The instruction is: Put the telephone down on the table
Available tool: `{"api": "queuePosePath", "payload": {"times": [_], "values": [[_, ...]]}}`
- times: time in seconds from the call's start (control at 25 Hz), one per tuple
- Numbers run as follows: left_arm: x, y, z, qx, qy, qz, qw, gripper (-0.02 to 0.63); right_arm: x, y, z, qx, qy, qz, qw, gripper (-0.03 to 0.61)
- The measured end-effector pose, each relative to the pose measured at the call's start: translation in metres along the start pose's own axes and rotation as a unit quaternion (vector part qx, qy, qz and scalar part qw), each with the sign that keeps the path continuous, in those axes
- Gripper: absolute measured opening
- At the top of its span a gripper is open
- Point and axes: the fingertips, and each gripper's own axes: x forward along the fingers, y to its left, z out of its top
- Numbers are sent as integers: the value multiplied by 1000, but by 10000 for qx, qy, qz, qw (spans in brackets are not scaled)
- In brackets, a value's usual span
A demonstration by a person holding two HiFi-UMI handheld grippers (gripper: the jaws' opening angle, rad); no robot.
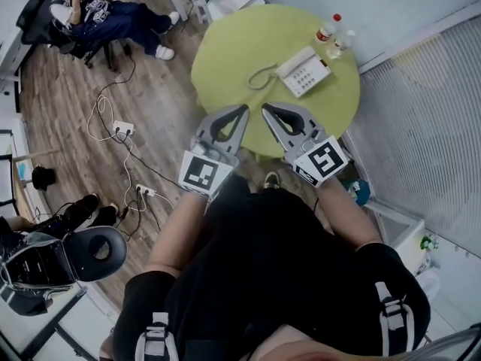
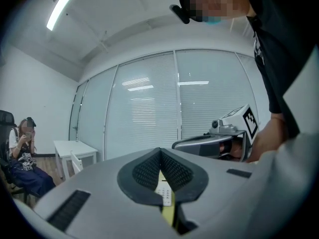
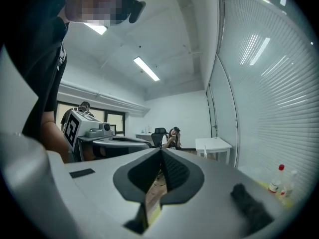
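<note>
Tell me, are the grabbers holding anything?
Nothing. The left gripper and right gripper are both shut and empty; the telephone sits on the green table.

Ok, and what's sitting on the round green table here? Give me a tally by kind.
telephone: 1
bottles: 2
total: 3

Black short-sleeved top (image 1: 263, 254), grey-buckled shoulder straps (image 1: 391, 314), grey-shelled left gripper (image 1: 242, 111) and right gripper (image 1: 266, 111), black textured fingers (image 2: 144, 171), black-and-white marker cubes (image 1: 201, 171).
</note>
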Motion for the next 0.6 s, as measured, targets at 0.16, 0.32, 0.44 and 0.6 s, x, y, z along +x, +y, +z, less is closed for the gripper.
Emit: {"api": "queuePosePath", "payload": {"times": [0.16, 0.32, 0.44, 0.6], "values": [[11, 25, -3, 84, 93, -316, 9994, 4, 20, -13, 1, -3, 60, -328, 9994, 17], [22, 45, -4, 10, 45, -633, 9980, 4, 32, -29, 0, 94, 27, -784, 9969, 17], [27, 54, -5, -36, 1, -858, 9963, 5, 41, -33, -3, 127, 32, -1053, 9944, 17], [26, 65, -11, -103, 67, -1154, 9932, 4, 52, -31, -8, 152, 34, -1380, 9903, 17]]}}
